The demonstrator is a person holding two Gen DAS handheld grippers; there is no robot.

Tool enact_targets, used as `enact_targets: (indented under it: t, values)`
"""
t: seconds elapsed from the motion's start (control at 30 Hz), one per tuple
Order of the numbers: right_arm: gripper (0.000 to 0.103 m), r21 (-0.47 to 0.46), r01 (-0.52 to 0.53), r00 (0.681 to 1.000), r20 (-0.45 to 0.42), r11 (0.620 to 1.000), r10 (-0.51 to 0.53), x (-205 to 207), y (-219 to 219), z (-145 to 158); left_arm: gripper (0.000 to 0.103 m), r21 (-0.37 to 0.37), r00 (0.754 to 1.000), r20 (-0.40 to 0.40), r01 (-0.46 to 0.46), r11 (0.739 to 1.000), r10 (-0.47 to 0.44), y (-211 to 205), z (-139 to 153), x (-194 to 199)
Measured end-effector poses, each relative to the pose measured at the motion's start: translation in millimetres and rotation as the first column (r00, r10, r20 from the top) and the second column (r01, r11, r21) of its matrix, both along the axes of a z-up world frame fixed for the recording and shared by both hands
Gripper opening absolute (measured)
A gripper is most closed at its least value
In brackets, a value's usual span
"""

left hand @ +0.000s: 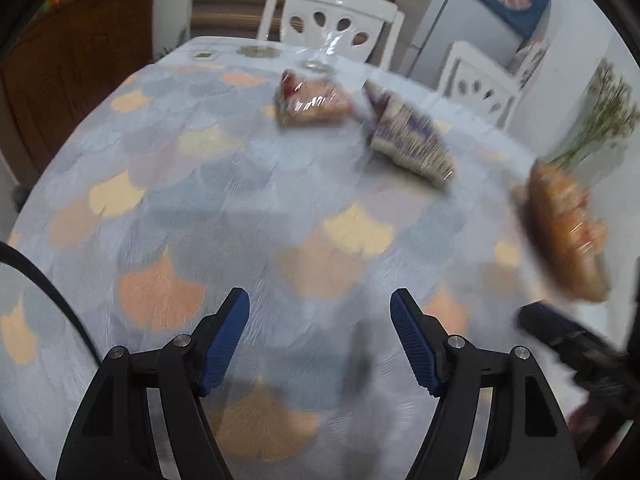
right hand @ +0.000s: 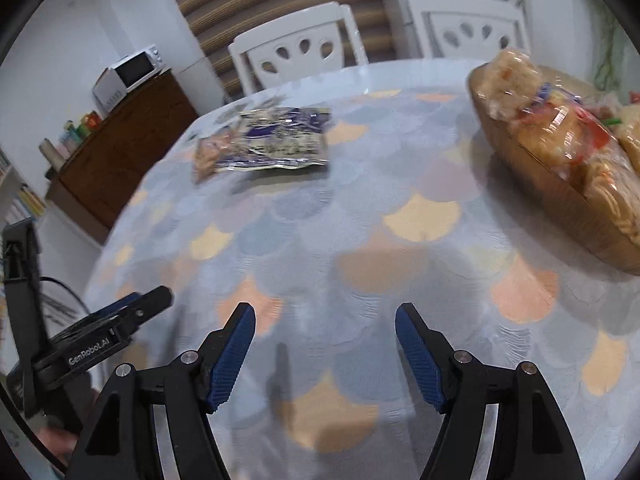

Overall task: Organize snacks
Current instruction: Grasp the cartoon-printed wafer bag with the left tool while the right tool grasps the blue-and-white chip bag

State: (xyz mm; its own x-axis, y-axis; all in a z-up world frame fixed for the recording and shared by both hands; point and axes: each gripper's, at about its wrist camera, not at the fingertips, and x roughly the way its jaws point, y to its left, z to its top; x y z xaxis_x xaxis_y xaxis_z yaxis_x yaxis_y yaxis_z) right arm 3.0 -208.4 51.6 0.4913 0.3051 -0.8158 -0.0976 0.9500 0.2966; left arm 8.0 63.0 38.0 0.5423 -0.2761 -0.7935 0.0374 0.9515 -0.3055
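Where chairs [right hand: 298, 46] stand, patterned tablecloth [right hand: 360, 240] underneath.

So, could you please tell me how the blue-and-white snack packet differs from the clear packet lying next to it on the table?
The blue-and-white packet is printed and opaque, while the clear packet shows pale orange snacks through its wrapper. In the right wrist view the blue-and-white packet looks larger and partly hides the clear packet. In the left wrist view the clear packet lies farther from the basket than the blue-and-white one. Both lie flat on the tablecloth, outside the basket, untouched by either gripper.
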Motion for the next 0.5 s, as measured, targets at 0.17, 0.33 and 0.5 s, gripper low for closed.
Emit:
enact_targets:
  t: [0.17,0.33,0.5]
  values:
    - [0.076,0.043,0.021,1.000,0.002,0.999,-0.021,36,16,23,0.076,-0.048,1.000,0.023,0.015,0.999,-0.014,18,39,57]
    - [0.093,0.117,0.100,0.992,0.064,0.988,-0.108,85,27,32,0.077,-0.036,0.998,0.057,0.018,0.999,-0.016,17,41,128]
    - [0.093,0.047,0.100,0.992,0.069,0.994,-0.103,139,49,18,0.085,-0.031,1.000,0.027,-0.012,0.999,0.012,12,17,186]
